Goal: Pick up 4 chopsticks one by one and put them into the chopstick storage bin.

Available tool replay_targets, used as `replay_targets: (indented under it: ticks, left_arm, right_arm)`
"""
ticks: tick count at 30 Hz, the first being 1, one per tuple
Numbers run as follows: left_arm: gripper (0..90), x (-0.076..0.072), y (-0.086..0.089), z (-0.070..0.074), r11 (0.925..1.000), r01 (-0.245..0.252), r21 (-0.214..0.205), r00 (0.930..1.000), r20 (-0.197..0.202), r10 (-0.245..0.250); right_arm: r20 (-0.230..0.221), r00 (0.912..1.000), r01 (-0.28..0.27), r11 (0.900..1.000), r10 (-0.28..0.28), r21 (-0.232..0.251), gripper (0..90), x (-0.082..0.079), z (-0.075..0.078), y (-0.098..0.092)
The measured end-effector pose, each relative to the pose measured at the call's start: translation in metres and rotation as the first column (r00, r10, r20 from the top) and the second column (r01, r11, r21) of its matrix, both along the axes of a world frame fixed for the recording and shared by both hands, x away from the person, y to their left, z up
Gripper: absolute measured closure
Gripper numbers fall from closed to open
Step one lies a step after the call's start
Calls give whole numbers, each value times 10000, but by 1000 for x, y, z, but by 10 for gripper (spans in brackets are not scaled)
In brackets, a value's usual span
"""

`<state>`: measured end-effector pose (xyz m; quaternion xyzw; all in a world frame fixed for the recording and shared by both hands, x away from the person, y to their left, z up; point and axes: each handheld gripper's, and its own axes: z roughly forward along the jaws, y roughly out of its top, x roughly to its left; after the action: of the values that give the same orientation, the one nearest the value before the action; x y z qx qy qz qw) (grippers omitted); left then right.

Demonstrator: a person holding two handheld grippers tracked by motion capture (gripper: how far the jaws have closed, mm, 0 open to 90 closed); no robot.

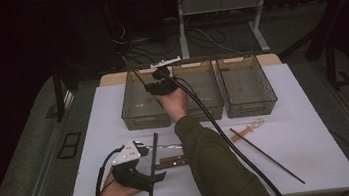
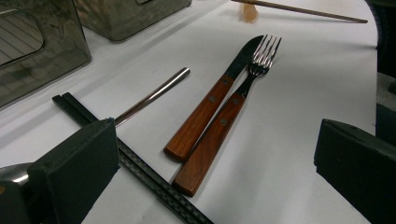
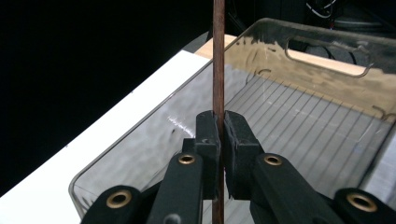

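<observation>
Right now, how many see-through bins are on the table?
3, in a row along the far edge: the left bin, the middle bin, the right bin.

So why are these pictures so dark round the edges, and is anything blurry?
High view: light falls on the white table, the room behind is near black. Left gripper view: the knife and fork are sharp, glinting, while the near jaws look soft. Right gripper view: the right gripper clamps a brown chopstick; the clear bin shows glare, with blackness left.

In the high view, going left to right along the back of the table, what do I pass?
Left bin with the right tool holding a brown chopstick over it → middle bin → right bin.
</observation>
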<state>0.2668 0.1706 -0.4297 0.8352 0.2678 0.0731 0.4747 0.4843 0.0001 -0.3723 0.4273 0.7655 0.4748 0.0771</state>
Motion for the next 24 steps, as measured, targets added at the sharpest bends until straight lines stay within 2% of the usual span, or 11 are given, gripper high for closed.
replay_targets:
  ticks: [3, 5, 6, 7, 8, 11, 17, 22, 23, 24]
  left_arm:
    - [0, 0, 0, 0, 10000, -3, -18, 10000, 1, 3]
    - [0, 0, 0, 0, 10000, 10, -16, 10000, 3, -10]
    - [0, 0, 0, 0, 10000, 10, -13, 10000, -1, -10]
    - [0, 0, 0, 0, 10000, 15, -7, 10000, -2, -15]
    - [0, 0, 1, 0, 10000, 15, -17, 10000, 4, -15]
    - [0, 0, 1, 0, 10000, 5, -34, 10000, 25, -5]
    - [0, 0, 2, 0, 10000, 15, 24, 9999, 101, -15]
    - [0, 0, 3, 0, 10000, -52, 22, 10000, 77, 51]
    - [0, 0, 3, 0, 10000, -50, 23, 10000, 77, 50]
    - [0, 0, 3, 0, 10000, -63, 24, 10000, 68, 62]
  right_arm:
    - [-102, 9999, 3, 10000, -4, -96, 851, 2, -4, 4]
    - [-396, 9992, 57, 9998, -63, -167, 846, 2, -7, 7]
    - [-716, 9974, 54, 9994, -78, -341, 809, 3, -10, 8]
    - [-726, 9972, 163, 9989, -195, -440, 669, 3, -12, 9]
    - [-706, 9970, 267, 9981, -307, -561, 583, 3, -12, 9]
    - [-662, 9973, 265, 9974, -310, -670, 526, 1, -10, 7]
    - [-329, 9995, -44, 9955, 12, -949, 486, -5, 4, 0]
    - [-99, 9995, -310, 9958, 303, -862, 455, -13, 17, -18]
    - [-35, 9993, -369, 9957, 367, -855, 441, -16, 22, -27]
    - [-35, 9993, -369, 9957, 367, -855, 441, -16, 22, -27]
